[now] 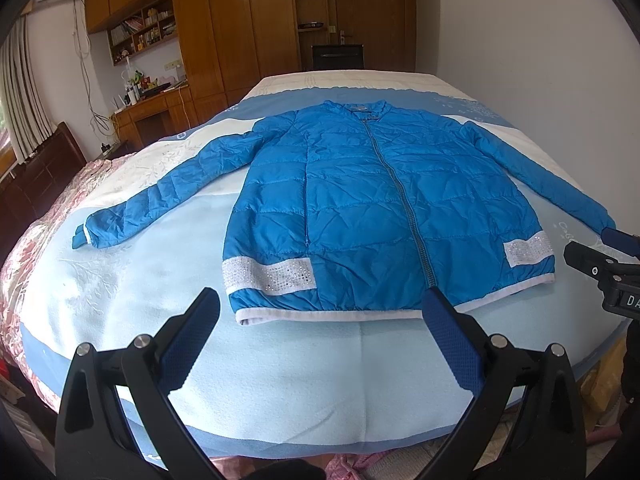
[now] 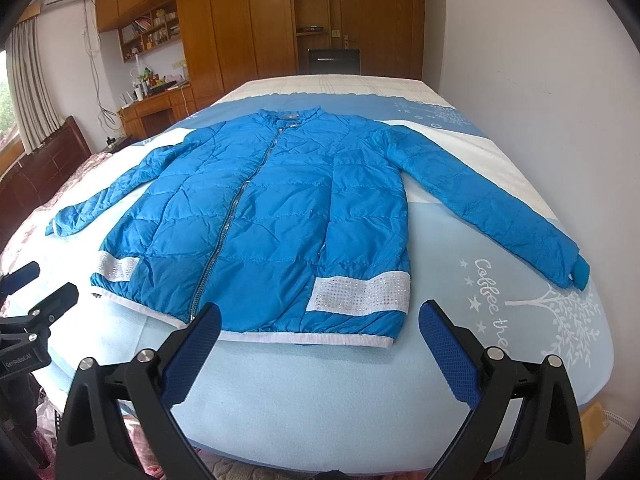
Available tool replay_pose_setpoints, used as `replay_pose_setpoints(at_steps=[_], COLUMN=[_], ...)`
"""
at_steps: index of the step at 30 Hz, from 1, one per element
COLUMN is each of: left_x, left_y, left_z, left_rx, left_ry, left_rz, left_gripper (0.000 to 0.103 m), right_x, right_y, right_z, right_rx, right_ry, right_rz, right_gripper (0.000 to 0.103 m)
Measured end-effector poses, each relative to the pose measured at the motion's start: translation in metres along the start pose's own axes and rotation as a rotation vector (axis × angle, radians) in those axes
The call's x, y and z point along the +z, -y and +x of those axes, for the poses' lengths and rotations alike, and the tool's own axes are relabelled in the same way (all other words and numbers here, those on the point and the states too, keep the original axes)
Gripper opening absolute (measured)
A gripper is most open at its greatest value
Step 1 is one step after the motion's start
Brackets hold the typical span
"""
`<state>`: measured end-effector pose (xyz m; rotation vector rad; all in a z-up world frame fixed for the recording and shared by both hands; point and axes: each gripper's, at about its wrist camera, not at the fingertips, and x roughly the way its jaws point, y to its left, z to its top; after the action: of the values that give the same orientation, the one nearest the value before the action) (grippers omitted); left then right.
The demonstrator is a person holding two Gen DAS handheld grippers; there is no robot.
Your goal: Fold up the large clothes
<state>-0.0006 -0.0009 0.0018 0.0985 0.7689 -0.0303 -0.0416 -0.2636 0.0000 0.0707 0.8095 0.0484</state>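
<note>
1. While both grippers hang short of the bed (image 1: pixel 280 392), the jacket (image 1: pixel 376 208) lies flat ahead of them, zipped, front up, hem nearest and collar farthest.
2. Its long axis runs straight away from the jaws; the sleeves angle out to either side.
3. Left gripper (image 1: pixel 320 340): jaws wide, empty, facing the hem's left half. The left sleeve (image 1: pixel 160 196) is its nearer target, I'd say.
4. Right gripper (image 2: pixel 320 348): jaws wide, empty, near the hem's right corner, right sleeve (image 2: pixel 492 200) on its side.
5. Readable writing: "Coffee the…" on the bedcover (image 2: pixel 490 288); "GenRobot.AI" on the left gripper's body.
</note>
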Motion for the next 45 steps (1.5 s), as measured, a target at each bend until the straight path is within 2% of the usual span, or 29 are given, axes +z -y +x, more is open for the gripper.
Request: replay_pose_setpoints(at_steps=[45], left_x=[-0.0007], left_y=[-0.0015], left_z=[-0.0011], left_rx=[0.002], left_ry=[0.004], left_rz=[0.000], left_gripper=[0.100], right_x=[-0.0008], right_y=[-0.0008], right_z=[0.0003], right_rx=[0.000], right_ry=[0.002], right_rz=[-0.001], right_gripper=[0.099])
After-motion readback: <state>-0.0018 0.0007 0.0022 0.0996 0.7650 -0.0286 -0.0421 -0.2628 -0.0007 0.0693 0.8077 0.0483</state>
